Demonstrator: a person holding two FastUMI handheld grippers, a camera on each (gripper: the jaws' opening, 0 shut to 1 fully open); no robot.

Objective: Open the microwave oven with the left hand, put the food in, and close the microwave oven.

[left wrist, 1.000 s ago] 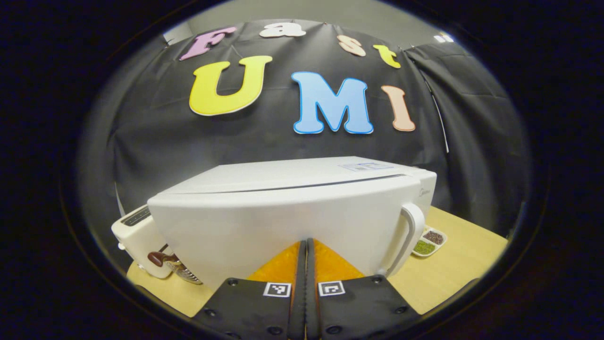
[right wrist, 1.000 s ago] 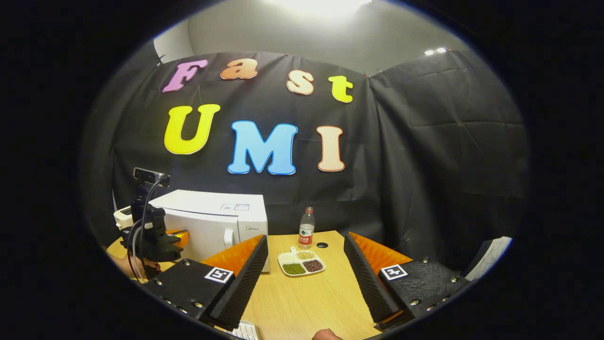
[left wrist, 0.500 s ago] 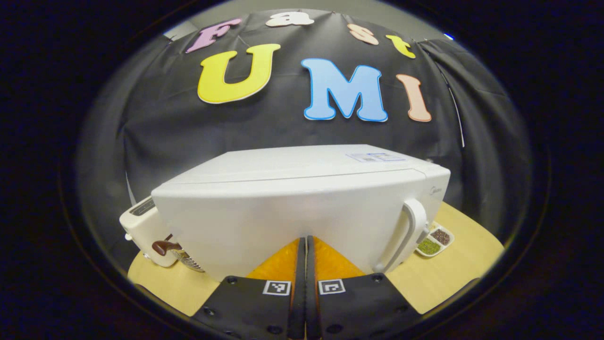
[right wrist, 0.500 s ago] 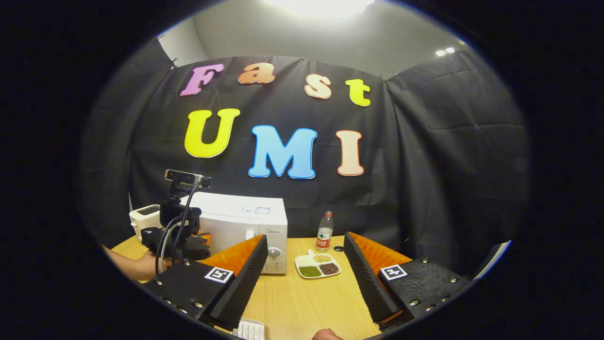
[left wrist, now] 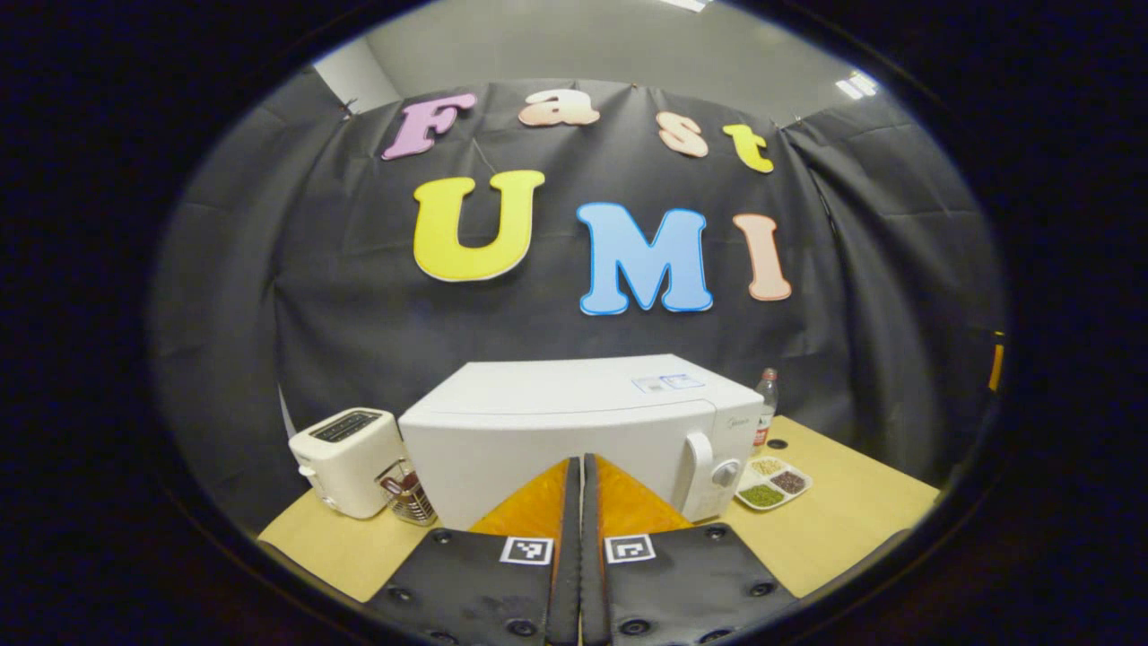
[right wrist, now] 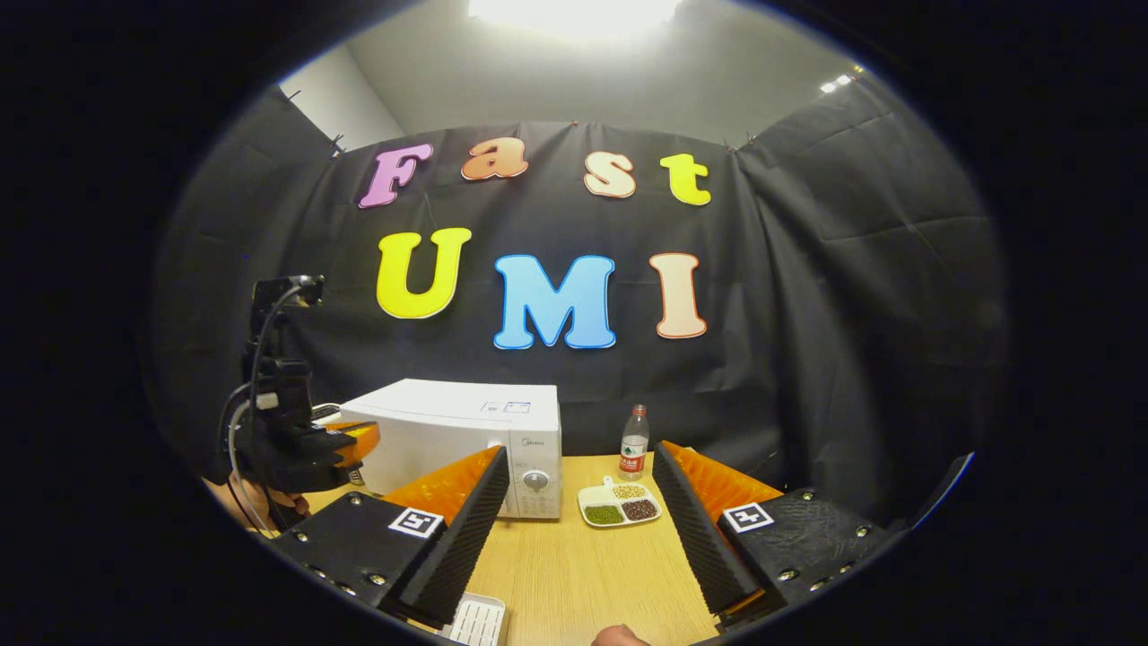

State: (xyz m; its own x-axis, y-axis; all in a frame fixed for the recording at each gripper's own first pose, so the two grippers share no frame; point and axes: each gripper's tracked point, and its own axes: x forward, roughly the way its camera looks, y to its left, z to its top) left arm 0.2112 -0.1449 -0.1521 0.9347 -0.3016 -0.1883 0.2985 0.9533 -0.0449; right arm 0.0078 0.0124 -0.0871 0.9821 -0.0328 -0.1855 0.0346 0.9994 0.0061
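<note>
Left tool [left wrist: 581,502] pressed together, empty, aimed at the closed microwave [left wrist: 574,431], seemingly readying for its handle [left wrist: 699,462]; right tool [right wrist: 578,520] gapes wide, empty, facing food tray [right wrist: 619,504]

The boxy white microwave oven [left wrist: 574,431] has a white door and a pale round knob. A cream toaster [left wrist: 345,462] with dark slots stands toward the left edge of the light wood-grain worktop [right wrist: 574,574]. The white divided dish [right wrist: 619,504] holds green, dark brown and tan fills. Each tool [left wrist: 577,502] [right wrist: 578,502] shows orange fingers, black ridged pads and black-and-white square markers.
</note>
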